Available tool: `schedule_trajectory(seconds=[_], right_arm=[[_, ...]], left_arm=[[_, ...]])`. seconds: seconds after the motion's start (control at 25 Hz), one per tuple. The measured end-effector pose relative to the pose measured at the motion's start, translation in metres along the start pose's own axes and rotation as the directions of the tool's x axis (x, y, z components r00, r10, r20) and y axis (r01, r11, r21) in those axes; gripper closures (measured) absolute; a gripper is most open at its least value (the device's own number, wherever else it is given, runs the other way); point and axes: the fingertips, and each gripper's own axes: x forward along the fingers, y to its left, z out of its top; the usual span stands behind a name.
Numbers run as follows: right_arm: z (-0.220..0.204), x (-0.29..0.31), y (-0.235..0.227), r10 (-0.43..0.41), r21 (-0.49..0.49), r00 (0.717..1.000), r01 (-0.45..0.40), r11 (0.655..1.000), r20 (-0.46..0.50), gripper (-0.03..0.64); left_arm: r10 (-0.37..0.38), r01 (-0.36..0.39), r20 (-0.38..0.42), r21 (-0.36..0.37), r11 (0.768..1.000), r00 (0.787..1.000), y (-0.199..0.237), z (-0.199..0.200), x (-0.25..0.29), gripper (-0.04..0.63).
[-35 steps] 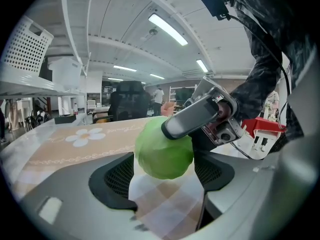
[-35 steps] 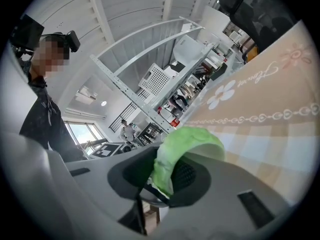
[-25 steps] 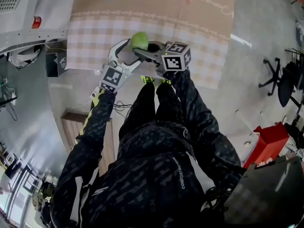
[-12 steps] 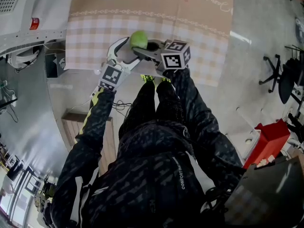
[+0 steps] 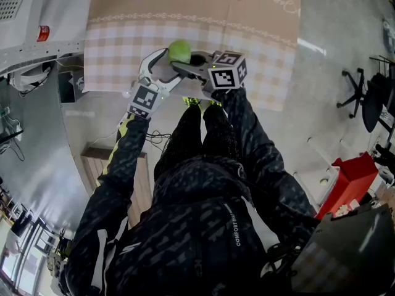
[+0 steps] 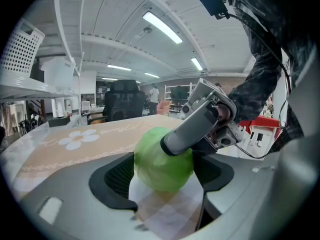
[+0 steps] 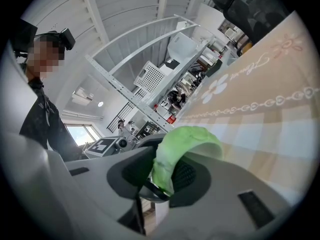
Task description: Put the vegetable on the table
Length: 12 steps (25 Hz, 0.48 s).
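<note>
A round green vegetable (image 5: pixel 179 50) hangs over the near edge of the table with its beige checked cloth (image 5: pixel 247 17). Both grippers meet at it. My left gripper (image 5: pixel 171 60) comes from the lower left, and in the left gripper view the vegetable (image 6: pixel 162 159) fills the gap between its jaws (image 6: pixel 162 189). My right gripper (image 5: pixel 186 60) reaches in from the right; one of its fingers (image 6: pixel 195 129) lies against the vegetable's upper right. Its jaws have just been opening, and in the right gripper view the vegetable (image 7: pixel 187 139) still sits squeezed between them (image 7: pixel 165 179).
White shelving (image 5: pixel 37 17) stands to the left of the table and a wooden stand (image 5: pixel 99 159) sits below it. A red box (image 5: pixel 352 180) and a black office chair (image 5: pixel 364 103) stand on the floor to the right. Another black chair (image 6: pixel 122 99) is beyond the table.
</note>
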Motion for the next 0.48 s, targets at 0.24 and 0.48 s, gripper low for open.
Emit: schedule_trajectory(seconds=[0.24, 0.48], right_arm=[[-0.0013, -0.0006, 0.0006, -0.018, -0.026, 1.000, 0.017, 1.000, -0.013, 0.521], [-0.0035, -0.0016, 0.0000, -0.045, -0.074, 0.998, 0.042, 0.996, -0.039, 0.471]], left_arm=[[0.000, 0.000, 0.005, 0.012, 1.000, 1.000, -0.0008, 0.0015, 0.0000, 0.235], [0.000, 0.000, 0.011, -0.002, 1.000, 1.000, 0.0000, 0.0018, 0.0001, 0.233]])
